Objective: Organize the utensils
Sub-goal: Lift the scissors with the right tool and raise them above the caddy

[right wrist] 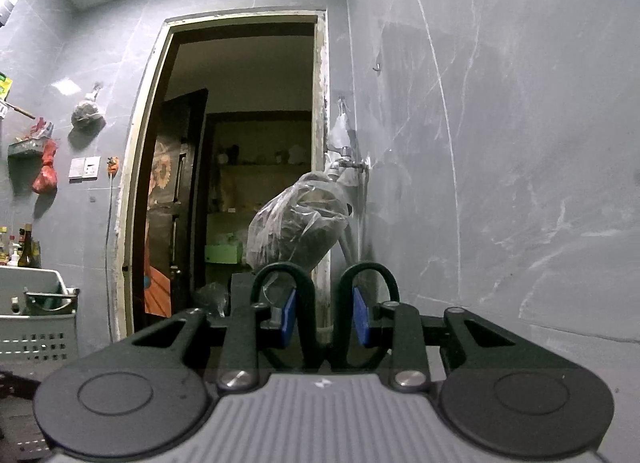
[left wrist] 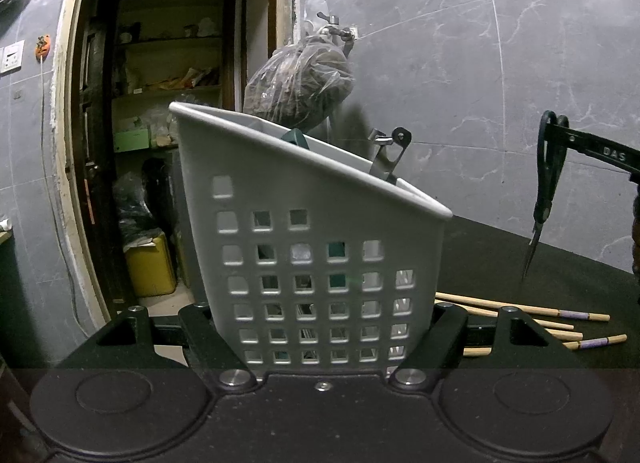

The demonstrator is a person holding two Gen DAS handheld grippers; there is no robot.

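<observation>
We clamp our left tool (left wrist: pixel 320 337) on the lower wall of the grey plastic utensil caddy with square holes (left wrist: pixel 304 231), which stands on the dark counter (left wrist: pixel 500 247) in front of an open doorway. Inside the caddy we see a teal handle (left wrist: pixel 295 137) near the far rim and a metal utensil with a small black wheel (left wrist: pixel 390 153) sticking up above its right side. To the right of the caddy, several light wooden chopsticks with purple bands (left wrist: pixel 552 323) lie loose on the counter. Farther right, our right tool (right wrist: pixel 324 319) grips the black-handled scissors (left wrist: pixel 548 187) by their loop handles, its blue pads (right wrist: pixel 289 317) pressing the loops from outside; the closed blades hang point-down, well clear of the chopsticks. Behind the caddy, a clear plastic bag of dark stuff (left wrist: pixel 300 87) hangs from a wall tap (left wrist: pixel 336 29).
</observation>
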